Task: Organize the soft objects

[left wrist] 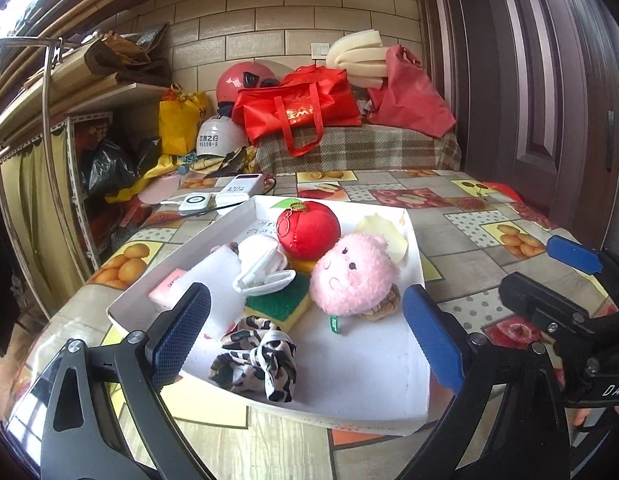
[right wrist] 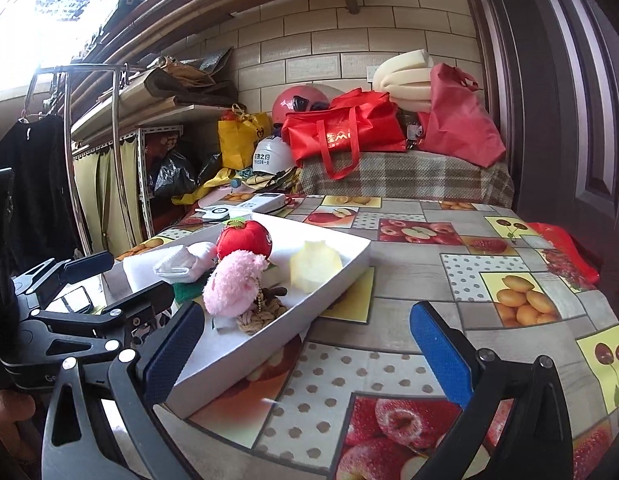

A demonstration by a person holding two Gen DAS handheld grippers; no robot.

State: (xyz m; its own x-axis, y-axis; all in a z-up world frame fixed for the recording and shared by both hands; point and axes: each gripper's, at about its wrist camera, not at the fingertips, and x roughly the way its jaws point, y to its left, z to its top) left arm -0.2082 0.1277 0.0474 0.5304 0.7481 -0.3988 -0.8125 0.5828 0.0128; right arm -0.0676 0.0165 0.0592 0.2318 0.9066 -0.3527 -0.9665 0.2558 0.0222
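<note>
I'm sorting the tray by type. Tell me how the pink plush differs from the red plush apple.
The pink plush is fuzzy and shaggy with a small stitched face; the red plush apple is smooth and faceless. The red plush apple carries a gold cord and a green leaf on top, while the pink plush has a green tag at its bottom edge. The pink plush sits nearer the cameras, the apple behind it. Both are rounded soft toys inside the white tray.

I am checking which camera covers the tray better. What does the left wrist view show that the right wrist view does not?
Only the left wrist view shows the leopard-print scrunchie and the pink block. Only the right wrist view shows the black garment hanging on the rack. Both show the white tray, the pink plush, the red plush apple, and both grippers open and empty.
</note>
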